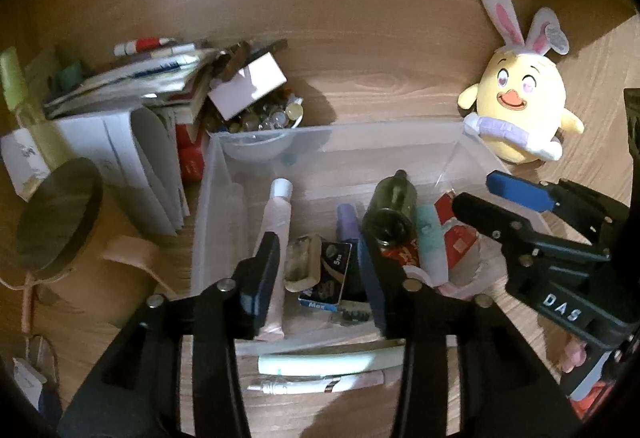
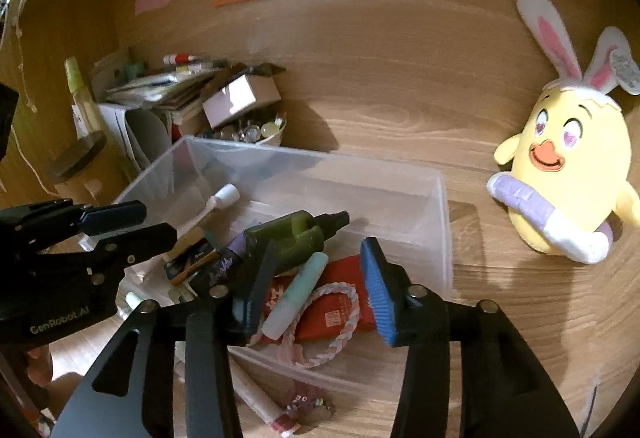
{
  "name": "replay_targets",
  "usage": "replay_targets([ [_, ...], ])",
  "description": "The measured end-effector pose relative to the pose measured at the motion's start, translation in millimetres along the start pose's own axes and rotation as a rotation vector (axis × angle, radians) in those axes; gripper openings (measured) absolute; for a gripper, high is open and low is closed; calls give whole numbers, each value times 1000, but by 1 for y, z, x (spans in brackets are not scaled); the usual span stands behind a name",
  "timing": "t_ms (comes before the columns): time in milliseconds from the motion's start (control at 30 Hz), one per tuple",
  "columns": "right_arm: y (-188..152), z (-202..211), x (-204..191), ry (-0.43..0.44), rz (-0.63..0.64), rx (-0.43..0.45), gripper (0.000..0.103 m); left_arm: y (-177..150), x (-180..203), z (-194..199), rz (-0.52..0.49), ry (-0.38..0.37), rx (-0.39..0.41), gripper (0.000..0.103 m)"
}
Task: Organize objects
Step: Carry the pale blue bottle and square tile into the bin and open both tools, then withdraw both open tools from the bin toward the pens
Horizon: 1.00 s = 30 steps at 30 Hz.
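Hovering over the clear bin (image 1: 400,142) on the counter (image 1: 380,86), your left tongs (image 1: 320,274) and right tongs (image 2: 316,278) both stand spread with nothing between them. The mint tube (image 2: 296,294) lies inside the bin on the red packet (image 2: 332,314), directly under the right tongs, its long axis slanting from near-left up to far-right. Your right hand is nearer; the left sits over the pink tube (image 1: 276,230) instead. Turn the right tongs across that slant.
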State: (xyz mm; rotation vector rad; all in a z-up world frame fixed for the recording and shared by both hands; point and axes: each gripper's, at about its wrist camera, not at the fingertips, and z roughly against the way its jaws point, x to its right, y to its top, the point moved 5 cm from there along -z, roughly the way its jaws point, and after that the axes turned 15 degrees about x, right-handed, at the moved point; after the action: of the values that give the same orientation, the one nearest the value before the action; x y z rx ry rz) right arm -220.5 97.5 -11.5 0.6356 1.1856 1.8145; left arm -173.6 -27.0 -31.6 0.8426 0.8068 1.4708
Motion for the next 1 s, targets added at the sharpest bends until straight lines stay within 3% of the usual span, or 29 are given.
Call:
replay_targets([
  [200,9,29,5,3,-14,46,53,5,-7,26,26,-4,45,56],
  [567,-8,67,3,7,29,56,53,-22,-15,56,11,2,36,71],
  [1000,-78,56,-7,84,39,-126,50,-80,-8,34,-20,-45,-125,72],
])
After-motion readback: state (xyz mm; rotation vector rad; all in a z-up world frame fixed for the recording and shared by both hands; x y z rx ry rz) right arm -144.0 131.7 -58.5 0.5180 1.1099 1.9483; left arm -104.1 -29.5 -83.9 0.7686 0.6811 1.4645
